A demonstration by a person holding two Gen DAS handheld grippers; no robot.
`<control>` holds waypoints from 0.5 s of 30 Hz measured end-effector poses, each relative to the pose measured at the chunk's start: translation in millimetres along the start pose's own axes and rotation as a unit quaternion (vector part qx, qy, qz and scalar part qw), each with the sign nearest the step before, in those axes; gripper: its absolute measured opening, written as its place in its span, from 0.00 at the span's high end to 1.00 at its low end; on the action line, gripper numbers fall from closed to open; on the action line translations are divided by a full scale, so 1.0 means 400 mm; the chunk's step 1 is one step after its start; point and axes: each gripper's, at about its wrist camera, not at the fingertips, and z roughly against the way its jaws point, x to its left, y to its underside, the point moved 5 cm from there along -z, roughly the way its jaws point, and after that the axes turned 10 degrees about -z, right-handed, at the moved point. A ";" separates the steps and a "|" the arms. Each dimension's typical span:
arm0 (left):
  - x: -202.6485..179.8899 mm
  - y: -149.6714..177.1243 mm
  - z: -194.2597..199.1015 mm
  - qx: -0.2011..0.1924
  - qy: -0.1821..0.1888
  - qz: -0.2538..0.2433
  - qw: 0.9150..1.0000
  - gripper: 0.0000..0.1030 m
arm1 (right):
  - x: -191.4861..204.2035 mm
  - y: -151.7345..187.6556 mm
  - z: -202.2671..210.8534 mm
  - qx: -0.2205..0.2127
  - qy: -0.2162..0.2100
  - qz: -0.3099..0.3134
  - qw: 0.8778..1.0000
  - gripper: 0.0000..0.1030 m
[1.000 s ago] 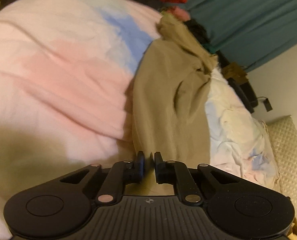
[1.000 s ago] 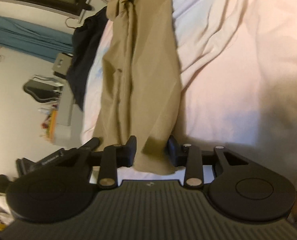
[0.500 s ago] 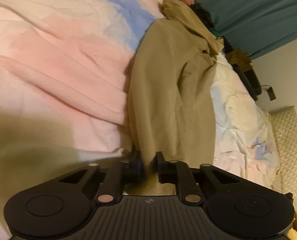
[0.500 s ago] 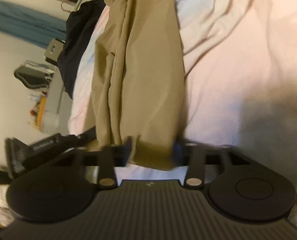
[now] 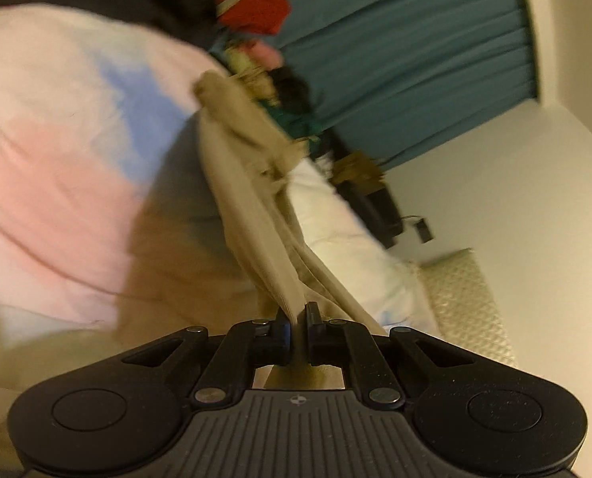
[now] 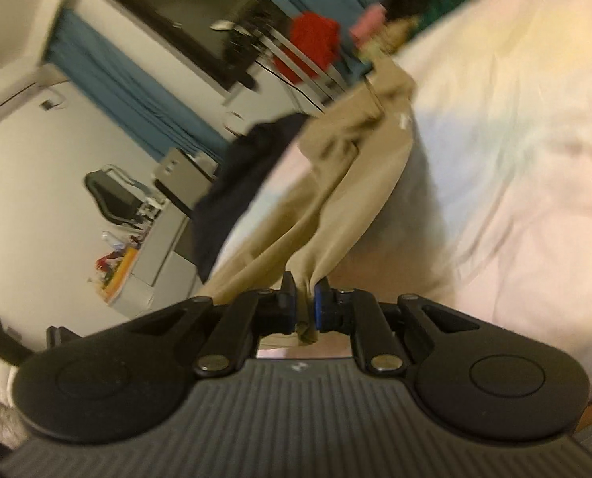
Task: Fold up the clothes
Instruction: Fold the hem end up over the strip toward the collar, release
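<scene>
One pair of tan trousers [image 5: 252,215] stretches across the pastel duvet [image 5: 57,167], its near end raised off the bedding, the cloth drawn into long taut folds. Two grippers: the left gripper [image 5: 296,320] is clenched on one hem, the right gripper [image 6: 304,298] pinches the other, bunched between its blue pads [image 6: 320,306].

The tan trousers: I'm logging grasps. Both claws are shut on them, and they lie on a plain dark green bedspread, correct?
Not quite. Both the left claw and right claw are shut on the tan trousers, but the bedspread is pastel pink, blue and white, as the left wrist view shows.
</scene>
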 end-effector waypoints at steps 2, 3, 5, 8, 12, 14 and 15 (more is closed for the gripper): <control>-0.036 0.013 0.023 -0.004 0.004 -0.007 1.000 0.94 | 0.026 -0.006 0.027 -0.004 -0.004 0.019 1.000 0.89; -0.051 0.024 0.033 -0.005 0.005 -0.009 1.000 0.94 | 0.027 0.001 0.037 -0.002 -0.004 0.023 1.000 0.89; -0.069 0.062 0.053 -0.003 0.002 -0.010 1.000 0.94 | 0.009 0.022 0.073 0.008 -0.004 0.025 1.000 0.89; -0.084 0.142 0.097 0.006 -0.002 0.004 1.000 0.94 | -0.025 0.083 0.115 0.029 0.000 0.017 0.999 0.89; -0.086 0.245 0.139 0.020 -0.005 0.042 0.999 0.94 | -0.074 0.155 0.173 0.044 0.008 -0.004 0.999 0.89; -0.075 0.251 0.123 0.035 -0.014 0.063 0.997 0.94 | -0.084 0.153 0.174 0.039 0.010 -0.018 0.999 0.89; -0.070 0.243 0.111 0.040 -0.019 0.070 0.997 0.94 | -0.083 0.144 0.167 0.035 0.010 -0.019 0.999 0.89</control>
